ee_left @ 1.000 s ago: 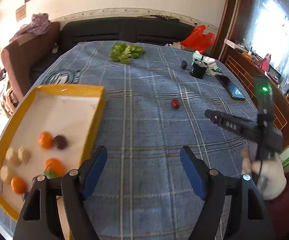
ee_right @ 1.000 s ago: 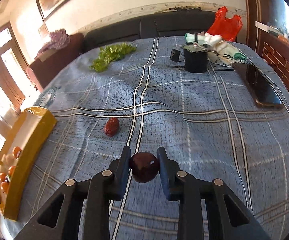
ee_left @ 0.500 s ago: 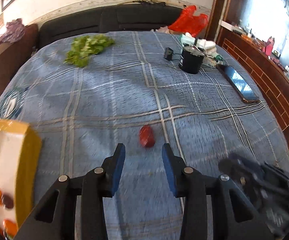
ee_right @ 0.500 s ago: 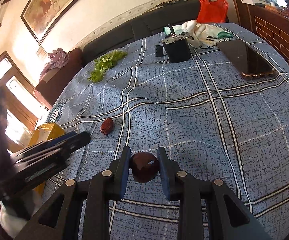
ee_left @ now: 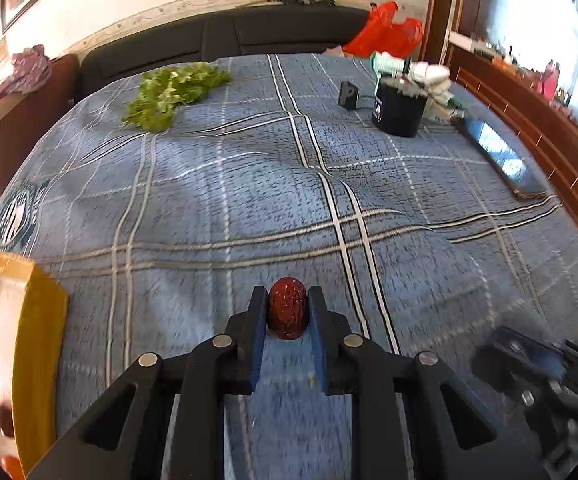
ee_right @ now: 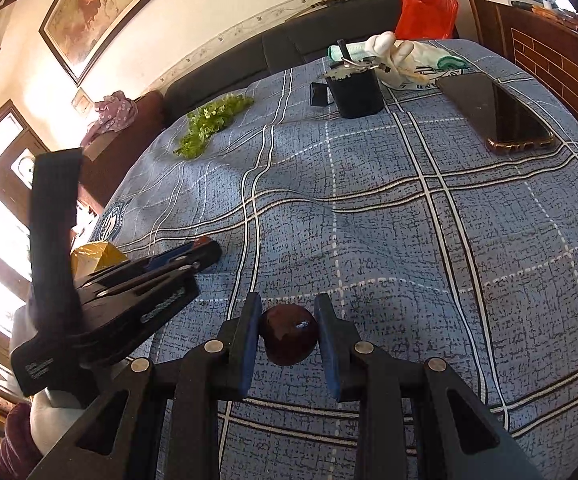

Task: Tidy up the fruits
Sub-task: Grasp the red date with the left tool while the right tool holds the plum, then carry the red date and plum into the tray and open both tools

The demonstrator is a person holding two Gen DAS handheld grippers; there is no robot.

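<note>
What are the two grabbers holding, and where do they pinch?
Left gripper pinches a red date by its sides. Right gripper pinches a dark fruit by its sides.

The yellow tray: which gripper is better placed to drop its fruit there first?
Probably the left gripper. It grips the red date, and the yellow tray lies at its left. The right gripper, holding the dark fruit, sits beyond it.
</note>
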